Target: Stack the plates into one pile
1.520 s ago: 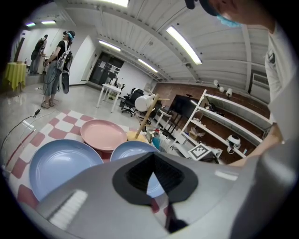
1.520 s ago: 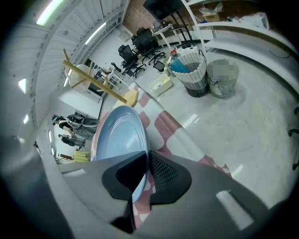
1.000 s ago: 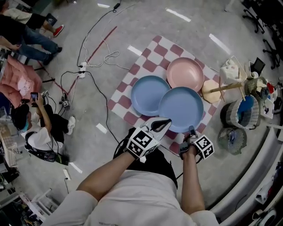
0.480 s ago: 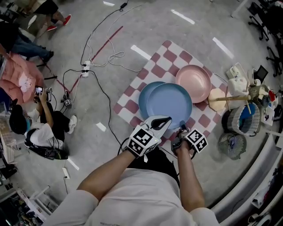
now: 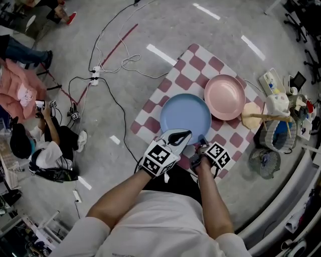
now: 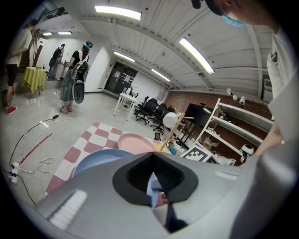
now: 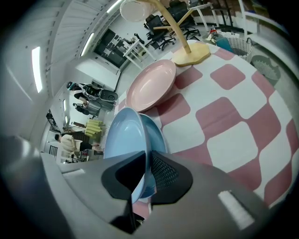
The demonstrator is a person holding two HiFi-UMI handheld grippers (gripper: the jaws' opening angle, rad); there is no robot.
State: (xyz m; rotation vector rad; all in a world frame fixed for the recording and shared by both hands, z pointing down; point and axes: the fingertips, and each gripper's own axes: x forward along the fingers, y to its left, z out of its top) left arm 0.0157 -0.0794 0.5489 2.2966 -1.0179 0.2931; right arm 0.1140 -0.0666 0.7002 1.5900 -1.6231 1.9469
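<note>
Top blue plate [image 5: 185, 116] pinched by right gripper [image 5: 202, 142]; left gripper [image 5: 184, 136] clenched beside it

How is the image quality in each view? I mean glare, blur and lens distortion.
Head view: sharp, with white streaks of lamp glare on the floor and edges bent by the wide lens. Left gripper view: strong fisheye with black corners, ceiling lamps overexposed, the left gripper near the lens soft. Right gripper view: same fisheye; the blue plate is clear, the right gripper blurred.
</note>
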